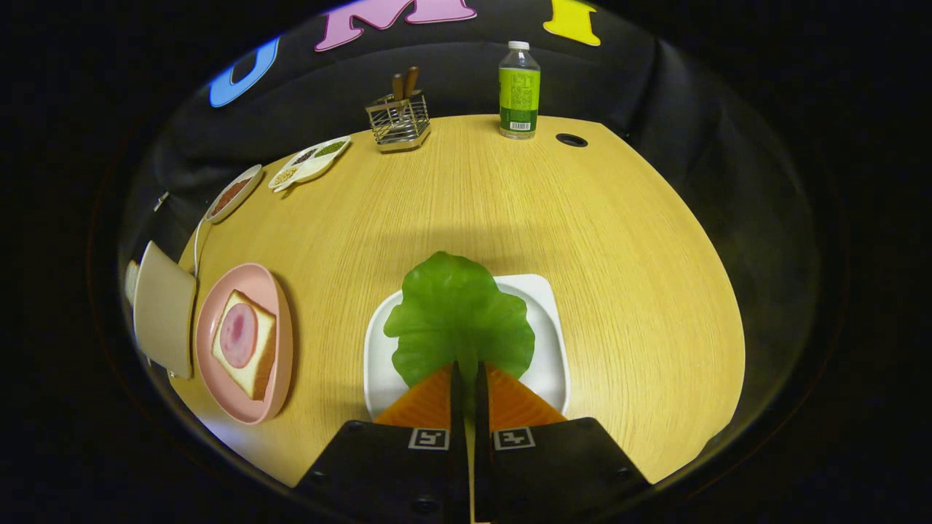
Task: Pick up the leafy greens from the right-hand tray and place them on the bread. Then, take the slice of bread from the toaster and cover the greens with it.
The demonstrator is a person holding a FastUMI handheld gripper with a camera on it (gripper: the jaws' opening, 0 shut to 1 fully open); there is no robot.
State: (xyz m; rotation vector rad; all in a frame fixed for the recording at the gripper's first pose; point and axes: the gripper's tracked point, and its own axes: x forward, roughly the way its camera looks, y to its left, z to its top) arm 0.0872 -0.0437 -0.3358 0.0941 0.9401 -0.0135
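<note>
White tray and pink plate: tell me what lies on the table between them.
Nothing: in the gripper view, bare wooden table separates the white tray from the pink plate. The gripper is shut on the leafy green.

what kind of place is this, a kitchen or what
Probably a staged kitchen-style tabletop in a booth, not a real kitchen: a wooden table set with a pink plate of bread, a toaster, and the gripper pinching the leafy greens.

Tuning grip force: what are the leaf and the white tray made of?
Leafy greens, pinched at the stem by the tool: likely soft plastic or silicone, judging by uniform glossy green and moulded veins. White tray: smooth, rounded corners, faint sheen; plastic or glazed ceramic, can't tell which.
</note>
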